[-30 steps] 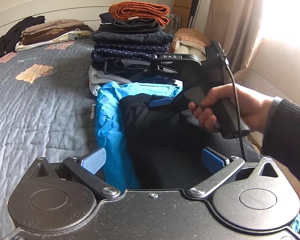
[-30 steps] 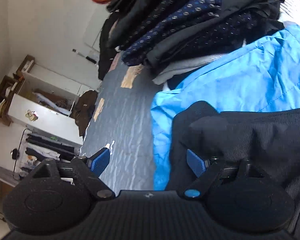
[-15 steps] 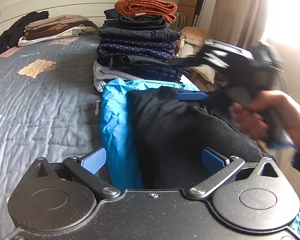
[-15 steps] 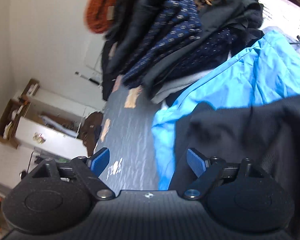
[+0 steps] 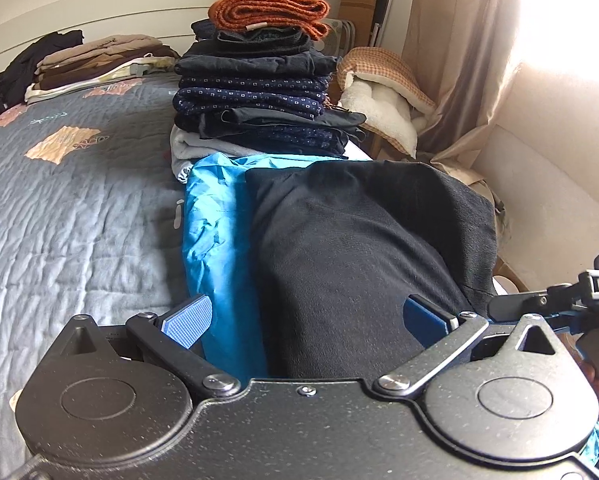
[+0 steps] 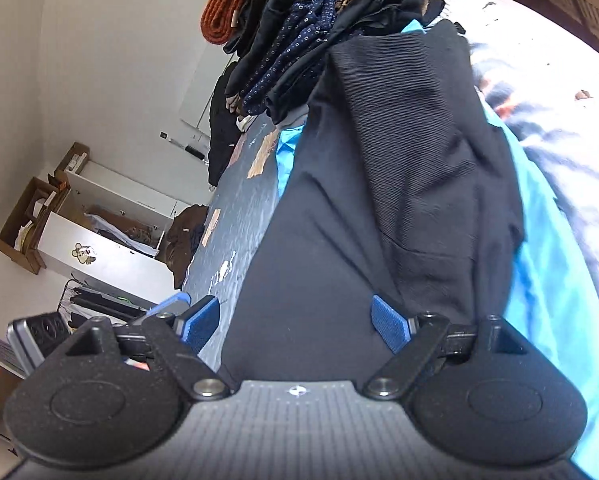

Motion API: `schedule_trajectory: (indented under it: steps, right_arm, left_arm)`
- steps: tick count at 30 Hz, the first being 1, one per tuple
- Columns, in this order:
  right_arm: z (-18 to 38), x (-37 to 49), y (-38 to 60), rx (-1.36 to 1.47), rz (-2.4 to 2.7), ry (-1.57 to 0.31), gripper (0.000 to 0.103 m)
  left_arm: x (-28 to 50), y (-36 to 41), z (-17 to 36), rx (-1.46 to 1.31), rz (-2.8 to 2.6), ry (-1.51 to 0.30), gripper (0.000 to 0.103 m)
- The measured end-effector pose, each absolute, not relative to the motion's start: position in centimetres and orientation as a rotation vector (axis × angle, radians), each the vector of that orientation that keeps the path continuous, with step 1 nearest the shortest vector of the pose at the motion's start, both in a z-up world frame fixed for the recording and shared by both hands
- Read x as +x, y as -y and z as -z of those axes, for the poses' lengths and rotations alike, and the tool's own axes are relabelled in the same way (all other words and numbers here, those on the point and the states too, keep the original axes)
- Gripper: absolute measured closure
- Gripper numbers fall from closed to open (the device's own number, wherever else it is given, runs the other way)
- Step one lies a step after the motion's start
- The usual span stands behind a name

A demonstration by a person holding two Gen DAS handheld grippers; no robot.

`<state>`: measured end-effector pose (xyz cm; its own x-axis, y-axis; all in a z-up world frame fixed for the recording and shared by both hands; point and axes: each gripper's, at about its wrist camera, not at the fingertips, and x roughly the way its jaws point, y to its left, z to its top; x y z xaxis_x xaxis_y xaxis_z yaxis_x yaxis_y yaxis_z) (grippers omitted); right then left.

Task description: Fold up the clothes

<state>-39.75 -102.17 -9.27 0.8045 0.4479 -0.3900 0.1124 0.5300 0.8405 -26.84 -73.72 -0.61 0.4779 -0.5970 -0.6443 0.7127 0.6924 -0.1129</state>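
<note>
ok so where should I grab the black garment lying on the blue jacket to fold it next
Probably the black garment's far right corner, near the tall stack. It lies flat and lengthwise on the blue jacket, and that edge hangs free toward the window side. Come in from the right with the open right gripper and pinch the edge.

To your left the grey quilt lies bare and wide, giving a gripper free passage along the near and middle bed. Straight ahead the black garment on the blue jacket fills the near ground, and just beyond them the tall stack of folded clothes blocks the far path. On your right the curtain, cushion and low wall close in, leaving little room.
</note>
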Motion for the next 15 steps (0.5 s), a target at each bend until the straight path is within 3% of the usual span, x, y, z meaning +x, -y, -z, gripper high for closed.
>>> schedule_trajectory:
  steps: [10,15]
  right_arm:
    - [2.2,-37.6,104.0,1.035,-0.231,-0.434,0.017]
    - [2.8,-30.6,106.2,1.133,-0.243,-0.424,0.015]
  left_arm:
    - [-26.9,73.5,1.3,-0.056,1.06,-0.768,0.0]
    - [-24.7,74.7,5.7,-0.283,1.204,-1.046,0.0]
